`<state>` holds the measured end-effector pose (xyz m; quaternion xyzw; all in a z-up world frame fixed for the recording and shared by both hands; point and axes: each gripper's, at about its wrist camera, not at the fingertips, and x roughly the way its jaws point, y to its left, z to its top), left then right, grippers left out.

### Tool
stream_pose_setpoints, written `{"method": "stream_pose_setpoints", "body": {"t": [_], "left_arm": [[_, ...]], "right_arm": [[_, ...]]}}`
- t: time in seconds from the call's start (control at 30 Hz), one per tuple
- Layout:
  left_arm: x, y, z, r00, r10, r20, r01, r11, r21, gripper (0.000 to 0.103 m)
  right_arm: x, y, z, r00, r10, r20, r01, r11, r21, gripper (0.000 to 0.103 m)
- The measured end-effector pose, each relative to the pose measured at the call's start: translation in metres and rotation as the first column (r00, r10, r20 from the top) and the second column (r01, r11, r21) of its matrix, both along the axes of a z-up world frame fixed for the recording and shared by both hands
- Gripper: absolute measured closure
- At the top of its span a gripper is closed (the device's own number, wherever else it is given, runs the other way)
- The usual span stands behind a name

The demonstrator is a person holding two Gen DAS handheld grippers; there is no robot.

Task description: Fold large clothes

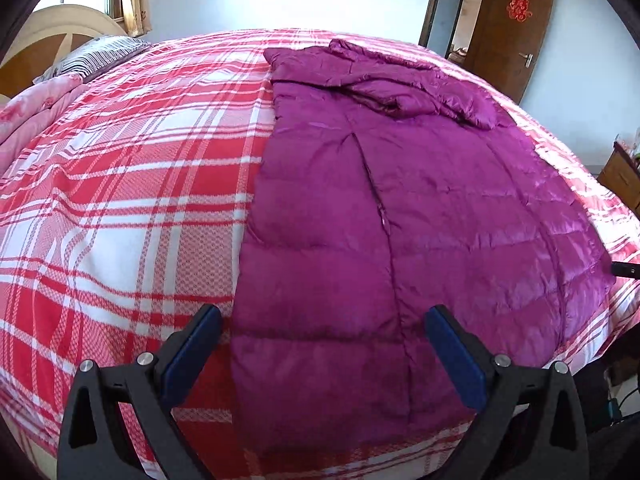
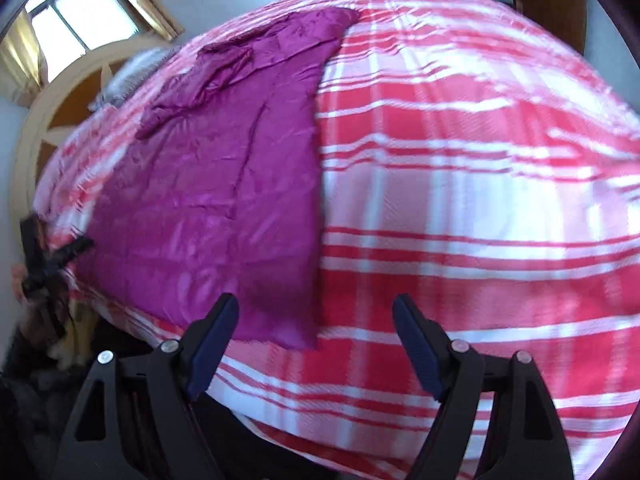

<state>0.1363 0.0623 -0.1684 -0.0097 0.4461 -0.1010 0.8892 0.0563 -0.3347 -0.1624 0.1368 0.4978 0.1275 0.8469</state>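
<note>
A magenta quilted down coat (image 1: 400, 220) lies flat on a bed with a red and white plaid cover (image 1: 120, 200). Its sleeves are folded across its far end. My left gripper (image 1: 323, 312) hangs open over the coat's near left hem corner, nothing between its fingers. In the right wrist view the coat (image 2: 220, 200) fills the left half of the bed cover (image 2: 480, 200). My right gripper (image 2: 316, 300) stands open above the coat's near right corner, holding nothing. The left gripper shows as a blurred dark shape (image 2: 52, 260) at the coat's far edge.
A wooden headboard (image 1: 52, 36), a striped pillow (image 1: 100, 54) and a pink quilt (image 1: 32, 112) sit at the bed's left end. A brown door (image 1: 516, 36) and a wooden cabinet (image 1: 624, 176) stand on the right. The bed's near edge drops to a dark floor.
</note>
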Motion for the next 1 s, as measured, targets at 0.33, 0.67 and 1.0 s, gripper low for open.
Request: {"method": "stream_pose_setpoints", "body": {"t": [0.33,0.67,1.0], "left_arm": [[-0.032,0.010,0.055,0.989,-0.114,0.091,0.126,0.983,-0.134,0.097],[-0.097,0.020,0.197,0.876,-0.244,0.415,0.366,0.898,-0.245,0.097],[0.097,0.014,0.182,0.944,-0.194,0.265,0.267,0.923,-0.276,0.097]], "right_arm": [[-0.015,0.025,0.028,0.990,0.034,0.139,-0.039,0.999,0.038,0.095],[-0.093,-0.008,0.146,0.899,-0.020,0.437,-0.093,0.967,0.236,0.095],[0.051,-0.033,0.180,0.871,-0.125,0.476,-0.012,0.961,0.275,0.095]]}}
